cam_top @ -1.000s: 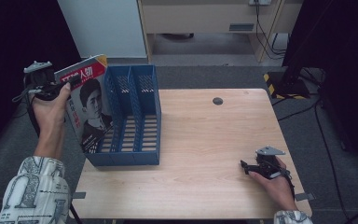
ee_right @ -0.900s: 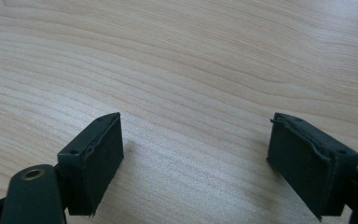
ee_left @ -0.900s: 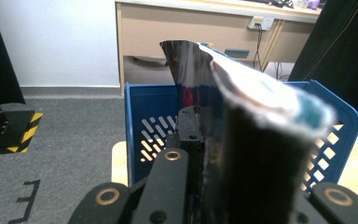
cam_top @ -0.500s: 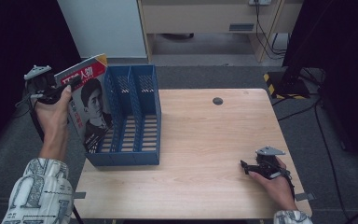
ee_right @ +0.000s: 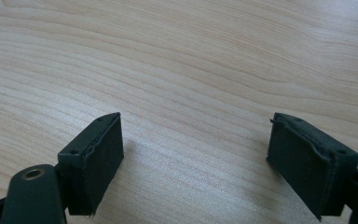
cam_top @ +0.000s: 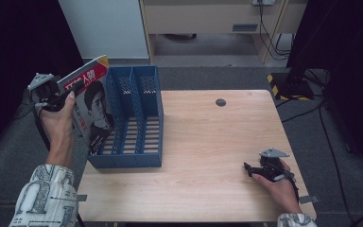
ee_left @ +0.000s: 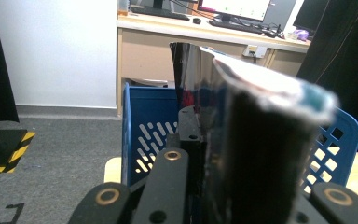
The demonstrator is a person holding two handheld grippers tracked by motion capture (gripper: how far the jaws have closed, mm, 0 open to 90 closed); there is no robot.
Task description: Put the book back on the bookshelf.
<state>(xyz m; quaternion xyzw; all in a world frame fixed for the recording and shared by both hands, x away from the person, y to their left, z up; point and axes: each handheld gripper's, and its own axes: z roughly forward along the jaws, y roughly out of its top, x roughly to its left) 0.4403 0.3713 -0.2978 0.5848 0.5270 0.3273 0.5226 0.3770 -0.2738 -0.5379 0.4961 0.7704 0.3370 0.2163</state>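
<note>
We held the magazine (cam_top: 92, 101) in our left gripper (cam_top: 52, 92), its jaws clamped on the upper edge. Taking the blue file rack (cam_top: 137, 142) as our landmark, the magazine stood tilted at the rack's left end, its lower corner inside the leftmost compartment and its top leaning out beyond the rack's left wall. In the left gripper view the magazine (ee_left: 261, 140) rose blurred between the jaws with the rack (ee_left: 149, 126) just behind it. Our right gripper (cam_top: 260, 171) rested on the worktop (cam_top: 208, 142) well to the right of the rack, jaws spread wide and gripping nothing.
</note>
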